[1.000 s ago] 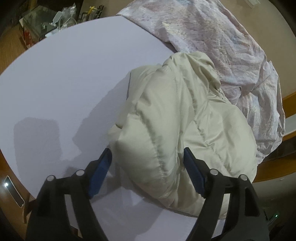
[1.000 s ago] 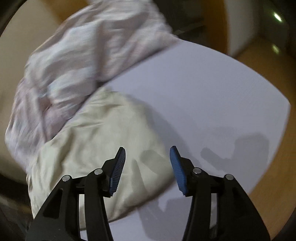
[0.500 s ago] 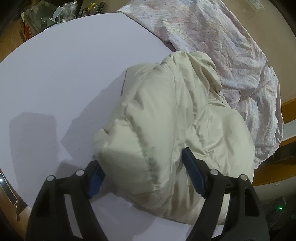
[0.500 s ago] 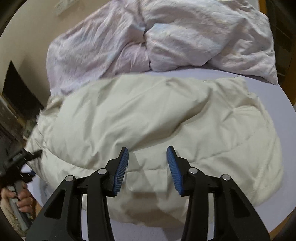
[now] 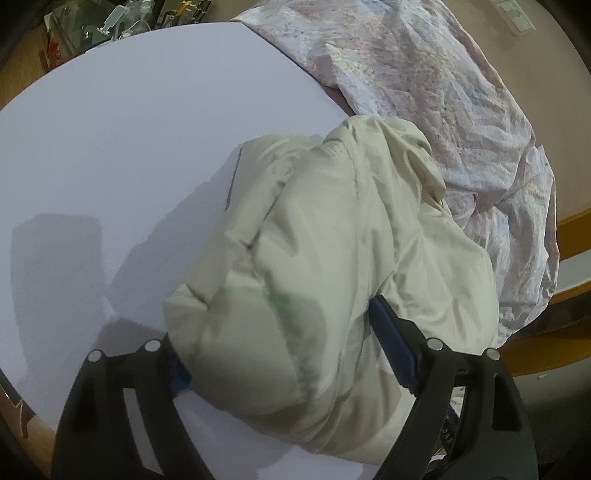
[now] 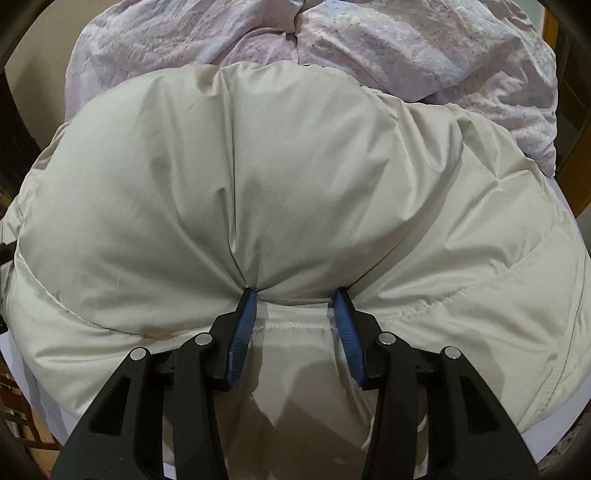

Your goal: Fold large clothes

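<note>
A cream puffy jacket (image 5: pixel 332 236) lies bunched on the right part of a round white table (image 5: pixel 129 129). My left gripper (image 5: pixel 280 332) is open, its blue-padded jaws set wide around a bulging end of the jacket; the left pad is mostly hidden by fabric. In the right wrist view the jacket (image 6: pixel 295 177) fills the frame. My right gripper (image 6: pixel 293 299) is open, its fingertips pressed into the jacket's padding, with a fold of fabric bulging between the jaws.
A crumpled pale pink patterned sheet (image 5: pixel 443 92) lies behind the jacket, draped over the table's far right edge; it also shows in the right wrist view (image 6: pixel 369 44). Clutter on a shelf (image 5: pixel 110 22) stands beyond the table. The wooden table rim (image 5: pixel 554 350) shows at right.
My right gripper swung over from the bare table and pushed down into the jacket. My left gripper moved forward so the jacket's end sits deeper between its jaws.
</note>
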Motion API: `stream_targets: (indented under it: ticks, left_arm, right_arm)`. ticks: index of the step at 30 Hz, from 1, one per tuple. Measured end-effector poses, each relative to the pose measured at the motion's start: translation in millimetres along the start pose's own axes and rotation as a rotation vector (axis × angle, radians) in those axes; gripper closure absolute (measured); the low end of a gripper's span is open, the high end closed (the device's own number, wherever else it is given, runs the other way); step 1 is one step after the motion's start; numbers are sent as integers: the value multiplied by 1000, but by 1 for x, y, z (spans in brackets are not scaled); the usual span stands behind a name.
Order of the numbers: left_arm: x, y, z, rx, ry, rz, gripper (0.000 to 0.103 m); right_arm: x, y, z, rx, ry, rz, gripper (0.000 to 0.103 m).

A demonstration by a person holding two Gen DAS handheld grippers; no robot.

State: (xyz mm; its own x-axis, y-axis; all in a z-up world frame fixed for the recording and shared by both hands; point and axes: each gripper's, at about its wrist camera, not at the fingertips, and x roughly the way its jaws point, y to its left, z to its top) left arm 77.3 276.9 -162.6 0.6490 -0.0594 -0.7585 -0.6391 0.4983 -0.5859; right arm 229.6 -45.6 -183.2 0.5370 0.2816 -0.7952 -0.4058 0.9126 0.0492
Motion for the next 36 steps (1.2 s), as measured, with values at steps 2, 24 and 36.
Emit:
stream_targets:
  ticks: [2, 24, 36]
  left_arm:
    - [4, 1, 1, -11, 3, -3, 18]
    - [-28, -39, 10, 36, -50, -217, 73]
    - [-66, -119, -3, 236, -81, -378, 73]
  right_arm:
    - [-1, -2, 0, 1, 1, 6, 57]
    - [1, -1, 0, -16, -6, 26, 57]
    - [3, 0, 2, -25, -3, 41, 57]
